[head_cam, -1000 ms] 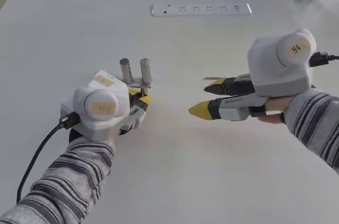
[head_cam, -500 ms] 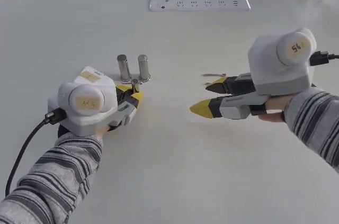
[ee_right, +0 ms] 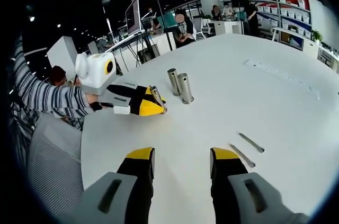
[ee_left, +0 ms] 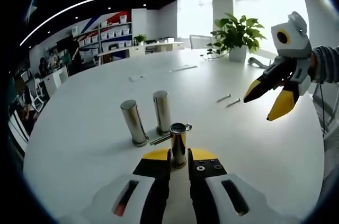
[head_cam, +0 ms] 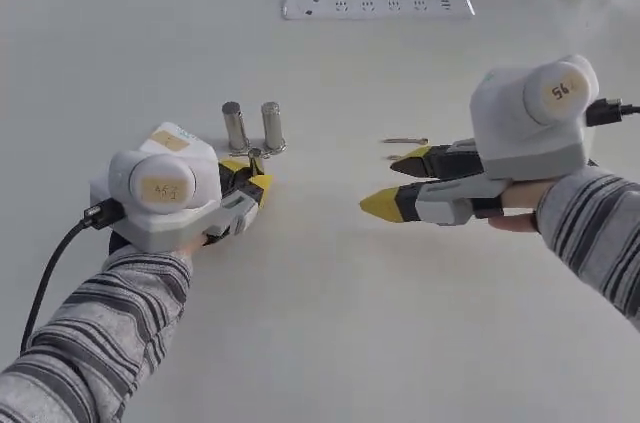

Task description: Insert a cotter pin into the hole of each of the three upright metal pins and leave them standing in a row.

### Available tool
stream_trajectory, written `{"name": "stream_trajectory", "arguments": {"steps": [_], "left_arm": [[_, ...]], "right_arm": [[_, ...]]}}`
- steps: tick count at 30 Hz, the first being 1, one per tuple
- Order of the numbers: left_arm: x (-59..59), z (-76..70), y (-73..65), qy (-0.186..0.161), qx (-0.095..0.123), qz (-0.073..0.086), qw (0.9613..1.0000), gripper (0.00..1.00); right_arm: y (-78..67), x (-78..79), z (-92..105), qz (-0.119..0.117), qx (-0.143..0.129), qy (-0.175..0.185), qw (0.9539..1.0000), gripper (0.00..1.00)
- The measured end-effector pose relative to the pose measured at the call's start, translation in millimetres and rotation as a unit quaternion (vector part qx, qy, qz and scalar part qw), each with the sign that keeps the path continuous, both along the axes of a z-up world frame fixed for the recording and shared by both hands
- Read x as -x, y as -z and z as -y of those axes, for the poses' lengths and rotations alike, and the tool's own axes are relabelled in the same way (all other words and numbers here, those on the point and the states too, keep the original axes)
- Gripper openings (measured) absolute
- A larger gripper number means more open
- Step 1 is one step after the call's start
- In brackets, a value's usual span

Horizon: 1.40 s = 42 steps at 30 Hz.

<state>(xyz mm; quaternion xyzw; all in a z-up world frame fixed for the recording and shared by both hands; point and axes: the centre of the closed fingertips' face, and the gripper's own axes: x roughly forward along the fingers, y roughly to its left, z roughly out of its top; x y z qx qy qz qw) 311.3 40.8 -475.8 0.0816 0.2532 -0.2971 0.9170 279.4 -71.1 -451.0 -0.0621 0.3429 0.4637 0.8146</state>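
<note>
Workbench [head_cam: 320, 323] bears 2 cotter pins [ee_right: 251, 142] flat just ahead of the right gripper [ee_right: 183, 153], gaping empty; left gripper [ee_left: 179, 155] clamps 1 metal pin [ee_left: 178, 138].

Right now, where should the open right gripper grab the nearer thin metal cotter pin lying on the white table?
Probably mid-shank, from above, jaws across its length: the thin metal cotter pin lies flat, a second pin close beside.

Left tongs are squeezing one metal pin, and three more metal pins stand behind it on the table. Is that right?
Not quite. The left tongs do squeeze a metal pin, but two more metal pins stand behind it, not three. The left gripper view shows this.
</note>
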Motion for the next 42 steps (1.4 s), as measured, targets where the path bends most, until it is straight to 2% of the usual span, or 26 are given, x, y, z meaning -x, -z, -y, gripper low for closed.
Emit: {"name": "stream_trajectory", "arguments": {"steps": [4,7,11,14,17,22,26,28,30,33,35,42], "left_arm": [[3.0,-2.2,2.4,-0.004,-0.003,-0.009,0.9999,0.16],[5.4,-5.2,-0.8,-0.005,-0.004,-0.007,1.0,0.21],[8.0,-6.7,-6.6,-0.006,0.007,-0.005,0.9999,0.28],[10.0,-8.1,-14.6,-0.01,0.023,-0.001,0.9997,0.34],[13.9,-9.3,-24.6,-0.016,0.043,0.002,0.9989,0.42],[21.4,-11.9,-35.9,-0.022,0.052,0.009,0.9984,0.53],[25.9,-15.3,-42.2,-0.033,0.057,0.011,0.9978,0.65],[27.6,-17.7,-43.0,-0.033,0.058,0.009,0.9977,0.68],[30.0,-20.9,-42.0,-0.034,0.053,0.002,0.998,0.7],[34.2,-23.0,-46.3,-0.032,0.052,0.008,0.9981,0.71],[36.1,-23.8,-47.9,-0.036,0.059,0.003,0.9976,0.75],[42.3,-23.5,-53.8,-0.036,0.055,0.012,0.9977,0.83]], "right_arm": [[-3.4,-2.9,-0.2,0.004,-0.003,0.004,1.0,0.38],[-7.0,-8.6,-2.1,0.009,-0.01,0.011,0.9999,0.38],[-13.6,-17.8,-9.8,0.025,-0.024,0.016,0.9993,0.37],[-18.1,-22.5,-17.8,0.031,-0.028,0.013,0.999,0.37],[-23.6,-30.9,-28.1,0.052,-0.033,0.009,0.9981,0.36],[-28.5,-53.8,-47.7,0.066,-0.042,0.006,0.997,0.34],[-31.7,-65.4,-65.0,0.077,-0.052,0.006,0.9957,0.31],[-32.8,-70.1,-74.8,0.082,-0.056,0.001,0.995,0.31],[-31.8,-73.5,-83.0,0.084,-0.056,-0.004,0.9949,0.3],[-29.1,-76.7,-91.2,0.087,-0.054,-0.013,0.9947,0.29],[-26.5,-79.5,-96.8,0.091,-0.05,-0.018,0.9944,0.28],[-13.7,-96.5,-105.3,0.093,-0.046,-0.01,0.9946,0.24]]}}
